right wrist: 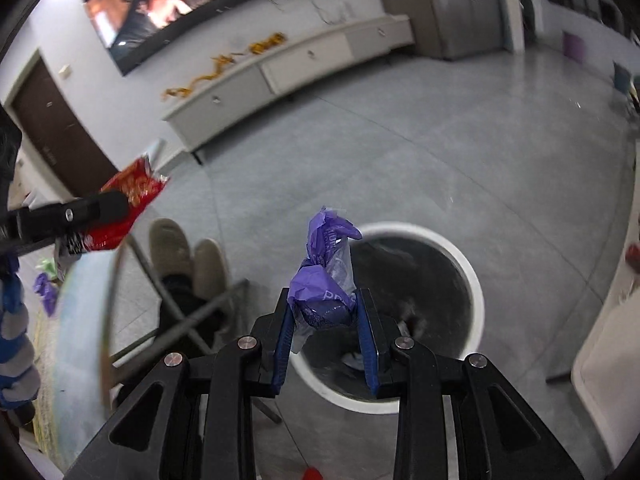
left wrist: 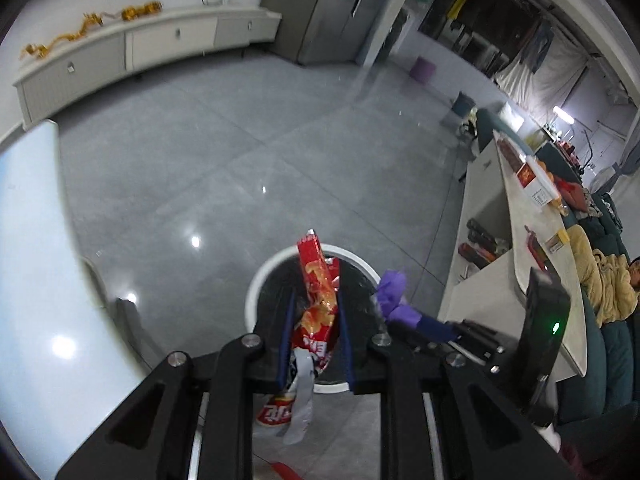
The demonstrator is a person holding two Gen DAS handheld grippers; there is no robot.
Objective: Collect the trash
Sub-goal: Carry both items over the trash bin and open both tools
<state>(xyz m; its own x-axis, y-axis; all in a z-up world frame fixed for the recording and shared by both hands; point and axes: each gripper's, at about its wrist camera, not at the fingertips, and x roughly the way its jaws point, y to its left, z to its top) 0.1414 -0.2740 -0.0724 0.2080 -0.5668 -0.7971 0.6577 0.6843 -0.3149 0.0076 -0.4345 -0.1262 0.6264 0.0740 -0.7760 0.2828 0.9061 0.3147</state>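
Note:
My left gripper [left wrist: 316, 300] is shut on a crumpled red snack bag [left wrist: 318, 304] that hangs above the round white-rimmed trash bin [left wrist: 256, 280] on the grey floor. The same red snack bag [right wrist: 132, 196] and the left gripper show at the left edge of the right wrist view. My right gripper [right wrist: 324, 300] is shut on a purple wrapper [right wrist: 326, 276] with clear plastic, held over the near left rim of the trash bin [right wrist: 468, 264]. In the left wrist view the purple wrapper [left wrist: 392, 292] sits just right of the bin, pinched in the right gripper's dark fingers.
A round pale table [left wrist: 32, 260] with a metal frame is at the left. A person's two beige shoes [right wrist: 188, 256] stand beside it. A long white counter [left wrist: 536, 232] with boxes runs along the right, and a low white cabinet [right wrist: 288, 72] lines the far wall.

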